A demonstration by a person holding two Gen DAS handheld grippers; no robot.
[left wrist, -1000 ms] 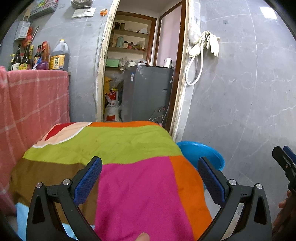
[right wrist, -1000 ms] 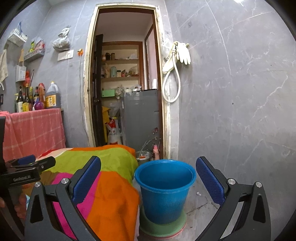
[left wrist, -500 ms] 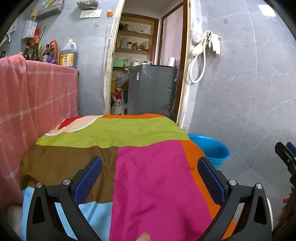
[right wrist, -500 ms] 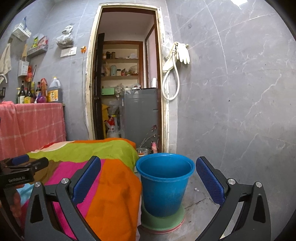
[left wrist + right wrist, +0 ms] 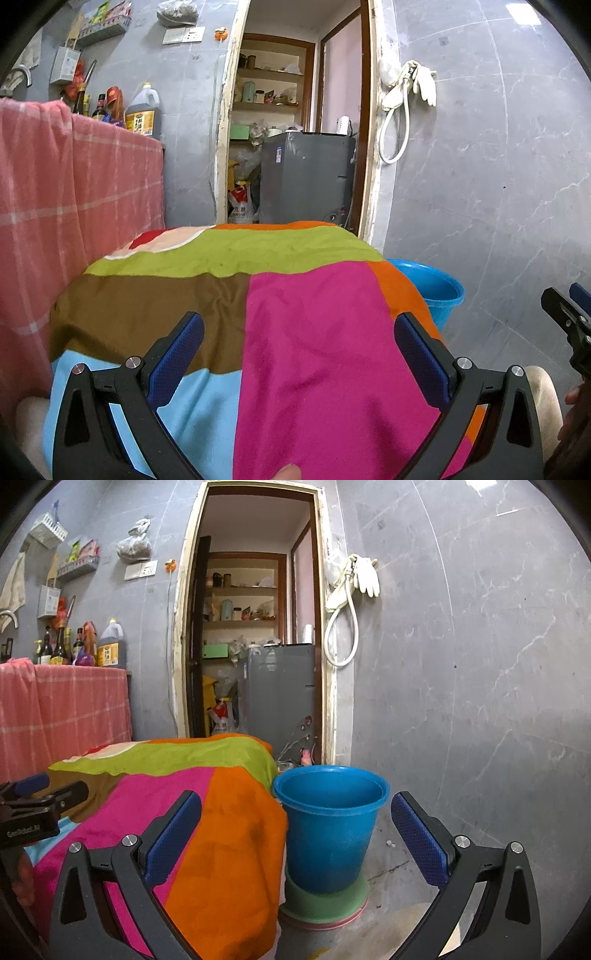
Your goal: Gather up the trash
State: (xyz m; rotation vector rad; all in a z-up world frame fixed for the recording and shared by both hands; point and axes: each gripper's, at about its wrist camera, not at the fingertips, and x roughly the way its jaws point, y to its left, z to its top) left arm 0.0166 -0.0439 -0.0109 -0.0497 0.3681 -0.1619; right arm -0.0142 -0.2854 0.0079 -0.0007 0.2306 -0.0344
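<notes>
The left tongs are held with their blue-padded fingers spread wide and with nothing between them, low over a tabletop that is draped in a patchwork cloth of pink, brown, green, orange and light blue. The right tongs are likewise spread wide and empty, and are pointed at a blue bucket, which is taken here as the landmark. The bucket is stood upright on a round green base on the grey floor, just beside the orange corner of the draped tabletop, and nothing can be made out inside it from this angle. No loose trash is seen on the cloth; a small pale speck is seen on the floor near the bucket, on the side away from the tabletop. Behind the bucket an open doorway is seen, with a grey appliance and shelves inside. Above the bucket, white gloves and a looped hose are hung on the grey wall. Well apart from the bucket, beyond the tabletop, a pink checked cloth is hung below a row of bottles
</notes>
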